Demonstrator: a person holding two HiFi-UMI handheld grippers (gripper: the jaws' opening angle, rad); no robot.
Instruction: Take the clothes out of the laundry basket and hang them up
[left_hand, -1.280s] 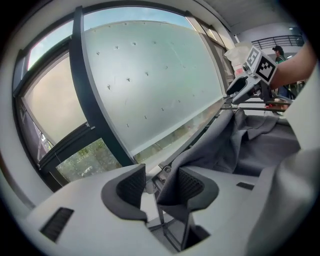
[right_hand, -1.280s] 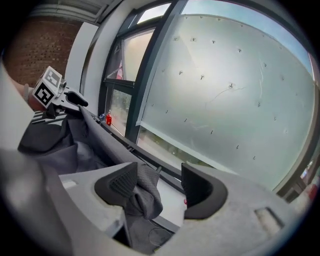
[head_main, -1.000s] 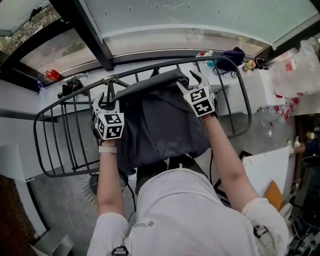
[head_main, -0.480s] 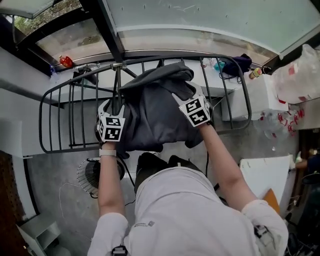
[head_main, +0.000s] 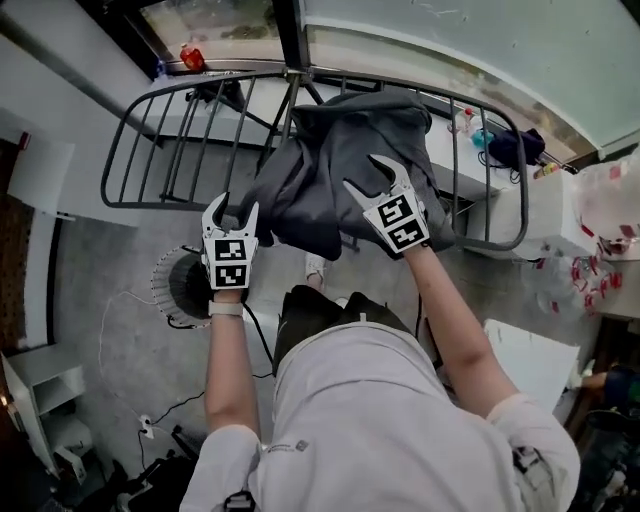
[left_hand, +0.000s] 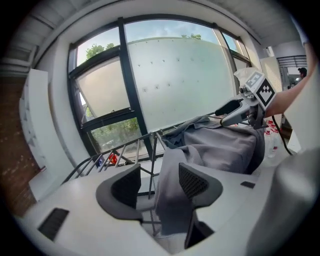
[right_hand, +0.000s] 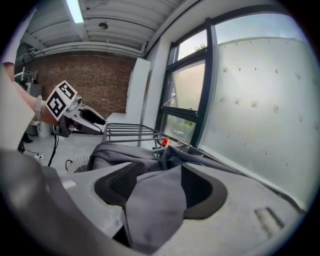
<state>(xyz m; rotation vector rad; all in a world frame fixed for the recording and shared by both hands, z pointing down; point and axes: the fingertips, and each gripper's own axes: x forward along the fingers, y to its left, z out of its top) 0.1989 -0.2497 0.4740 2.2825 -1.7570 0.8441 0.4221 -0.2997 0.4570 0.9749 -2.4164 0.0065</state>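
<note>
A dark grey garment (head_main: 350, 150) lies draped over the top of a dark metal drying rack (head_main: 150, 206). My right gripper (head_main: 365, 175) rests on the garment's near side with its jaws spread; in the right gripper view (right_hand: 160, 175) a fold of the cloth (right_hand: 150, 200) lies loosely between the pads. My left gripper (head_main: 235, 208) stands open at the garment's lower left corner, just below the rack. In the left gripper view (left_hand: 159, 175) a hanging strip of the garment (left_hand: 172, 200) shows in the gap, apart from both pads. A round white wire basket (head_main: 185, 285) sits on the floor under the left gripper.
Tall windows run behind the rack (left_hand: 150, 145), with a red can (head_main: 190, 57) on the sill. A white cabinet (head_main: 500, 190) stands under the rack's right end. A cable (head_main: 150, 400) trails over the grey floor, and a white shelf unit (head_main: 40, 400) is at the left.
The left gripper has drawn back from the rack bars to the garment's lower left corner. The right gripper's jaws now show spread on the cloth. The view has swung left.
</note>
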